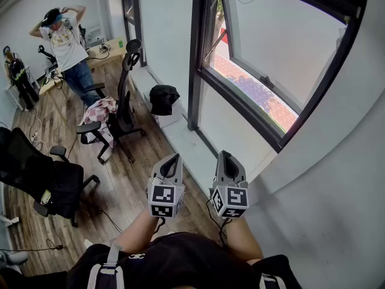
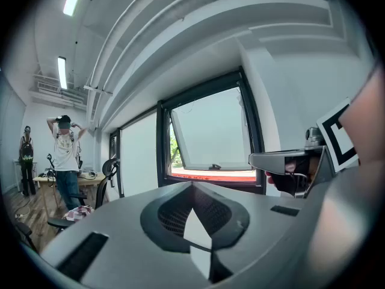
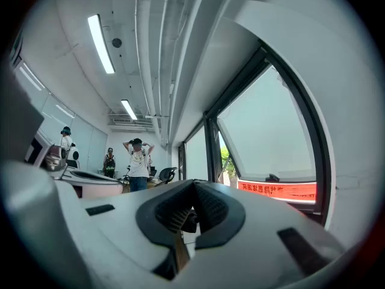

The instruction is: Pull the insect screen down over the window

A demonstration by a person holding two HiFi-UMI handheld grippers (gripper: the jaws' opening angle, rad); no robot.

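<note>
The window (image 1: 271,65) has a dark frame and a sash tilted open, and it fills the upper right of the head view. It also shows ahead in the left gripper view as the window (image 2: 210,137) and in the right gripper view as the window (image 3: 271,143). I cannot make out the insect screen in any view. My left gripper (image 1: 174,159) and right gripper (image 1: 226,155) are held side by side in front of me, level, short of the wall below the sill. Both are shut with nothing between the jaws, as seen at the left gripper (image 2: 192,186) and the right gripper (image 3: 194,185).
A low white ledge (image 1: 186,143) runs under the window, with a black bag (image 1: 163,98) on it. Two office chairs stand to the left, one (image 1: 120,107) draped with cloth and one (image 1: 42,179) black. A person (image 1: 66,47) stands by a desk (image 1: 105,50) at the back.
</note>
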